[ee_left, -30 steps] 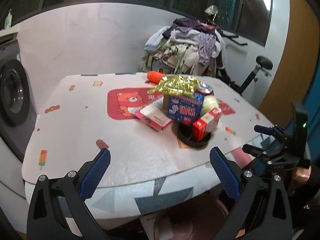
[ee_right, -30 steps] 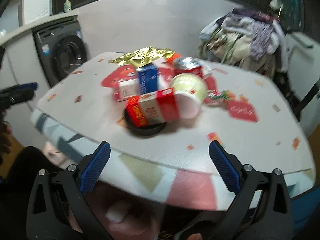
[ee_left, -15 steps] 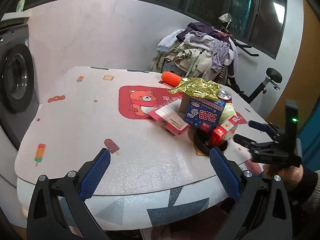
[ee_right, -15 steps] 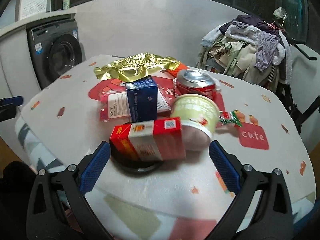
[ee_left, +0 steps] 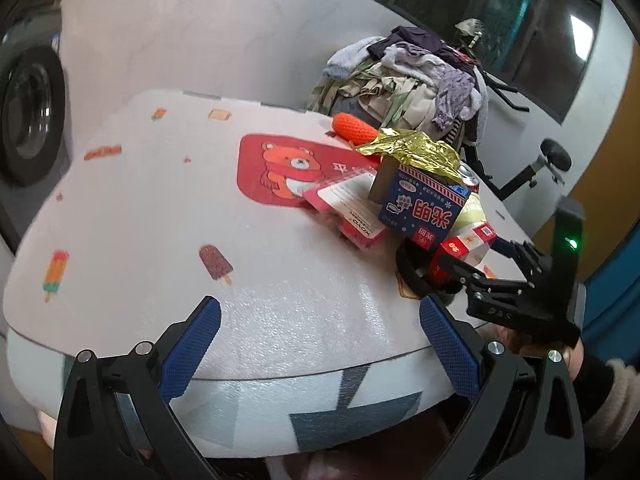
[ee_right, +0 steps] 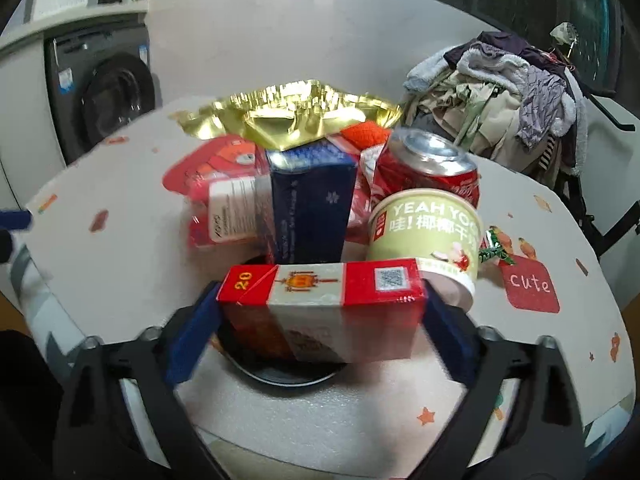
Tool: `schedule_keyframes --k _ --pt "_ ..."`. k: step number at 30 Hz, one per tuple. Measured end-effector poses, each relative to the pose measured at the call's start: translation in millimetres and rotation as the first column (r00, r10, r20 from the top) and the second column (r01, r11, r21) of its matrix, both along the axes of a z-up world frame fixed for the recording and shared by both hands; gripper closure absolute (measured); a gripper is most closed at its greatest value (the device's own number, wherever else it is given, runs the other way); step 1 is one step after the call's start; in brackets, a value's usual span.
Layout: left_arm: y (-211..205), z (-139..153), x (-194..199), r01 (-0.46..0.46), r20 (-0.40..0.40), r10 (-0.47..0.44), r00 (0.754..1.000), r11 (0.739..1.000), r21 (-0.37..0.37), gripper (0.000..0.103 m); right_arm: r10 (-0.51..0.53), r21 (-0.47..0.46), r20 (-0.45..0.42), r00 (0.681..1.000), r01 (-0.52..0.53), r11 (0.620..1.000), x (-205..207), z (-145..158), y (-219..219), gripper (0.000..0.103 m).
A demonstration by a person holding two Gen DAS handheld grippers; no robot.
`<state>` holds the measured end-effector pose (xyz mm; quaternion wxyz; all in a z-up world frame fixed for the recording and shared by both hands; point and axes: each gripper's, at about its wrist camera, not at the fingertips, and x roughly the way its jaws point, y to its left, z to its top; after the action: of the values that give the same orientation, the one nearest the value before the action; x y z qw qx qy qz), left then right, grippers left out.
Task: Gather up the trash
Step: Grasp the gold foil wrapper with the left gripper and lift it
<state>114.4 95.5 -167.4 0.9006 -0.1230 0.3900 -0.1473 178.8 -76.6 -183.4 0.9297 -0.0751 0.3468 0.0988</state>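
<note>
A pile of trash sits on the table (ee_left: 132,216): a red and white cigarette pack (ee_right: 324,300) resting on a black dish (ee_right: 280,376), a dark blue carton (ee_right: 312,208), a red soda can (ee_right: 428,172), a green paper cup (ee_right: 428,232), a pink packet (ee_right: 224,208) and gold foil (ee_right: 292,116). My right gripper (ee_right: 320,336) is open, its blue pads on either side of the cigarette pack; it also shows in the left wrist view (ee_left: 472,268). My left gripper (ee_left: 320,344) is open and empty at the table's near edge.
An orange knitted item (ee_left: 354,126) lies behind the pile. A heap of clothes (ee_left: 408,76) sits on an exercise bike beyond the table. A washing machine (ee_right: 104,92) stands at the left. A candy wrapper (ee_right: 494,250) lies right of the cup.
My right gripper has moved forward to the pile, so its open pads now flank the cigarette pack. My left gripper has moved closer to the table's edge.
</note>
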Motion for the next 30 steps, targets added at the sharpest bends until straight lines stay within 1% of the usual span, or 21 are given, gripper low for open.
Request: schedule_keyframes --k 3,5,8,10,12,13,14,15,17,18,20,24,25,26,27,28,29,30 --pt "1.3 1.6 4.2 0.000 -0.007 0.000 1.000 0.998 -0.068 0.006 0.014 0.020 0.048 0.999 -0.015 1.000 -13.4 11.7 -3.1 0.012" --pt "-1.8 5.9 8.1 0.000 -0.007 -0.001 1.000 0.997 -0.080 0.007 0.017 0.030 0.070 0.997 -0.019 0.999 -21.2 18.7 -6.1 0.012" --pt "-8.3 14.8 18.6 -0.007 -0.002 0.007 1.000 0.995 -0.100 0.020 0.000 0.051 0.087 0.996 -0.004 0.999 -29.4 27.0 -14.3 0.012" --pt "-15.0 22.3 29.1 0.006 0.014 -0.004 1.000 0.992 -0.129 0.022 -0.023 0.069 0.088 0.996 0.017 0.997 -34.5 30.1 -23.3 0.012" --pt "-22.9 26.7 47.3 0.021 0.000 -0.021 1.000 0.980 -0.200 0.023 -0.039 0.080 0.085 0.996 0.032 0.996 -38.7 31.4 -31.7 0.012" --pt "-25.0 25.1 60.8 0.015 -0.033 -0.025 0.999 0.961 -0.276 0.023 -0.044 0.082 0.084 0.995 0.038 0.996 -40.9 31.5 -35.3 0.012" --pt "-24.8 20.8 72.1 -0.002 -0.069 -0.024 0.997 0.934 -0.358 0.023 -0.050 0.084 0.082 0.995 0.043 0.996 -42.5 31.4 -39.4 0.012" --pt "-24.2 17.1 79.9 -0.021 -0.096 -0.021 0.995 0.907 -0.421 0.026 -0.057 0.089 0.077 0.995 0.050 0.995 -44.9 31.4 -44.8 0.012" --pt "-24.1 5.9 98.6 -0.085 -0.159 -0.002 0.987 0.839 -0.537 0.029 -0.070 0.100 0.070 0.995 0.062 0.993 -49.4 30.5 -53.7 0.012" --pt "-24.6 1.7 107.2 -0.112 -0.181 0.009 0.983 0.815 -0.569 0.030 -0.078 0.103 0.067 0.995 0.071 0.992 -52.0 29.7 -58.2 0.012" --pt "-28.8 -4.3 122.0 -0.147 -0.201 0.031 0.979 0.790 -0.595 0.031 -0.092 0.107 0.064 0.994 0.084 0.991 -59.1 28.0 -65.8 0.012" --pt "-41.0 -10.1 140.8 -0.173 -0.233 0.034 0.972 0.776 -0.607 0.032 -0.112 0.120 0.054 0.992 0.105 0.987 -63.6 25.3 -79.6 0.012" --pt "-44.4 -10.6 143.3 -0.172 -0.235 0.031 0.971 0.777 -0.605 0.033 -0.118 0.125 0.052 0.992 0.111 0.986 -64.3 24.7 -82.3 0.012" --pt "-48.4 -10.2 145.6 -0.162 -0.230 0.026 0.973 0.785 -0.598 0.043 -0.124 0.131 0.047 0.991 0.116 0.984 -65.4 23.1 -85.5 0.012" --pt "-51.5 -9.6 147.7 -0.149 -0.223 0.018 0.975 0.795 -0.588 0.060 -0.127 0.136 0.043 0.991 0.120 0.983 -65.9 21.9 -87.6 0.012" --pt "-53.5 -8.7 147.5 -0.142 -0.220 0.016 0.975 0.808 -0.571 0.072 -0.130 0.141 0.039 0.991 0.123 0.982 -66.5 21.4 -88.9 0.012" --pt "-54.4 -6.5 146.5 -0.148 -0.223 0.028 0.974 0.826 -0.544 0.080 -0.131 0.145 0.036 0.991 0.124 0.982 -66.1 22.0 -89.8 0.012" --pt "-52.8 -3.6 144.6 -0.155 -0.219 0.040 0.975 0.827 -0.540 0.082 -0.131 0.148 0.037 0.991 0.125 0.981 -67.3 22.6 -90.3 0.012"
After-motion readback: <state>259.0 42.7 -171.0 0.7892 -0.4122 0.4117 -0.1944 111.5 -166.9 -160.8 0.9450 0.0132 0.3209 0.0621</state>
